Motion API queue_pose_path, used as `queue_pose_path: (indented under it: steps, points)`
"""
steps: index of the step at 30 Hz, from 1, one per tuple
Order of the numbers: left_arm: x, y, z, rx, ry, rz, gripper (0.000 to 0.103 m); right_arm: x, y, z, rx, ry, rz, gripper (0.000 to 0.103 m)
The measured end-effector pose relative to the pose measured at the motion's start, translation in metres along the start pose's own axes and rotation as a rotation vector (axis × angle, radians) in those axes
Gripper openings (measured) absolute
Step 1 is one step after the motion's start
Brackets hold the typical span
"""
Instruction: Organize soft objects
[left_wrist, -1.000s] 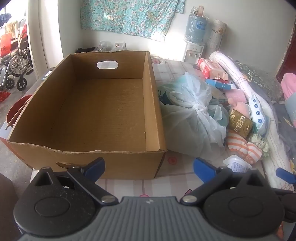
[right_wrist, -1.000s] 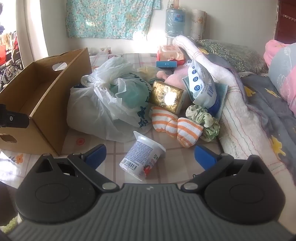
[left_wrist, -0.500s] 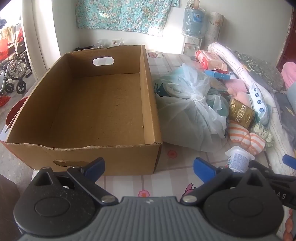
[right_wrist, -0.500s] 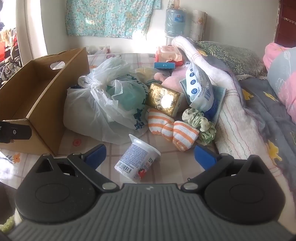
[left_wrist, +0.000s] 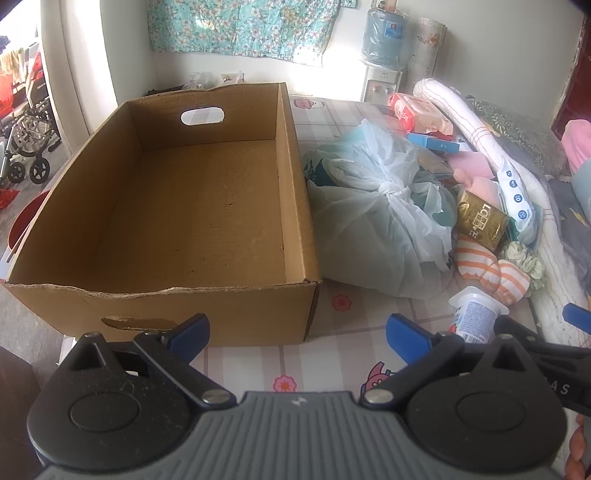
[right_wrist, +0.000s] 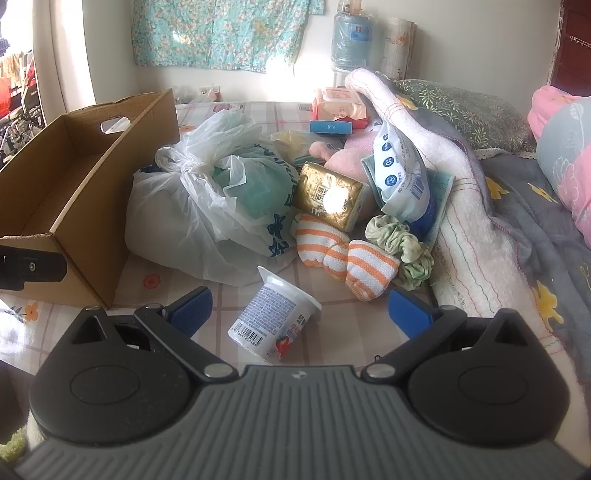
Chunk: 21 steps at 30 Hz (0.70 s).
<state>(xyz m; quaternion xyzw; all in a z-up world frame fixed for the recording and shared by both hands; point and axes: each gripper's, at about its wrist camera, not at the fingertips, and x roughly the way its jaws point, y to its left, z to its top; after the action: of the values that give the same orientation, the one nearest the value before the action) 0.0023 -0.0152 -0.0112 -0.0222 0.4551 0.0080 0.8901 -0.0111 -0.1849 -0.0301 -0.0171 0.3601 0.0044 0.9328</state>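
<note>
A pair of orange-striped socks (right_wrist: 347, 258) is lying on the checked, flower-printed sheet (right_wrist: 332, 314), touching a green scrunchie (right_wrist: 400, 242) on its right and sitting just below a gold packet (right_wrist: 328, 195). A knotted white plastic bag (right_wrist: 207, 206) is bulging between these soft things and an open cardboard box (left_wrist: 177, 206), which is standing empty at the sheet's left edge with its near wall facing the left gripper (left_wrist: 297, 334). A yoghurt cup (right_wrist: 273, 317) is lying tipped on its side just ahead of the right gripper (right_wrist: 299, 314), between its blue fingertips (right_wrist: 408, 315), and the socks are resting just beyond it. Both grippers are hovering with fingers spread wide, holding nothing. To the right, a white blanket roll (right_wrist: 443, 177) is crowding the pile, while bare sheet is lying open in front of the box. A floral cloth (left_wrist: 240, 26) is hanging on the far wall beside a water dispenser (left_wrist: 382, 48).
</note>
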Motion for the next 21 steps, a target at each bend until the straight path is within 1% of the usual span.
queue_pose_path:
  steps: [21]
  points:
    - [0.0015,0.0005,-0.0006,-0.001,0.006,0.0,0.102,-0.0001,-0.0001,-0.0018,0.006,0.007,0.007,0.102]
